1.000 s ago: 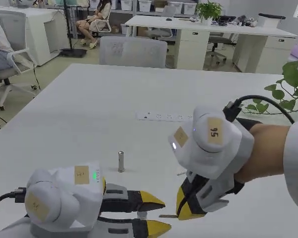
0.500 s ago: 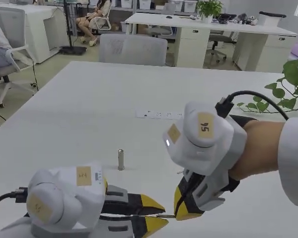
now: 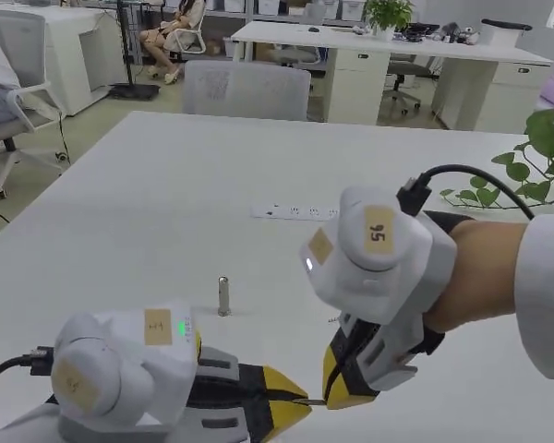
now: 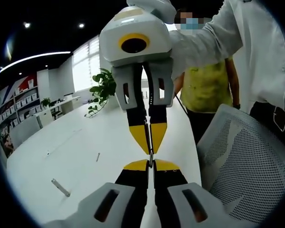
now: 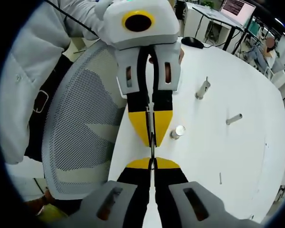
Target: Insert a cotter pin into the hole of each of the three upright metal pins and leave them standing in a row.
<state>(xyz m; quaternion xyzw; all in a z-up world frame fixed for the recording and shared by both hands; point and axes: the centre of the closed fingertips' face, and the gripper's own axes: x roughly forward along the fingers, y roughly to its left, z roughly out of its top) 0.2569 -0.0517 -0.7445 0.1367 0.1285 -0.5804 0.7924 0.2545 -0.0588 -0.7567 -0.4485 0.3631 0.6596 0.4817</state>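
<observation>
Left gripper (image 3: 294,408) and right gripper (image 3: 340,397), jaws closed tip to tip, pinch one cotter pin (image 3: 312,402); sticker (image 3: 379,231) reads "56".

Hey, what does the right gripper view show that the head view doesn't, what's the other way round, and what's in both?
The right gripper view adds two more pins, three metal pins in all on the table, plus a mesh chair at the table's edge. The head view adds a power strip and a leafy plant, with one upright metal pin. Both share the white table and the left gripper and right gripper shut tip to tip on one cotter pin.
</observation>
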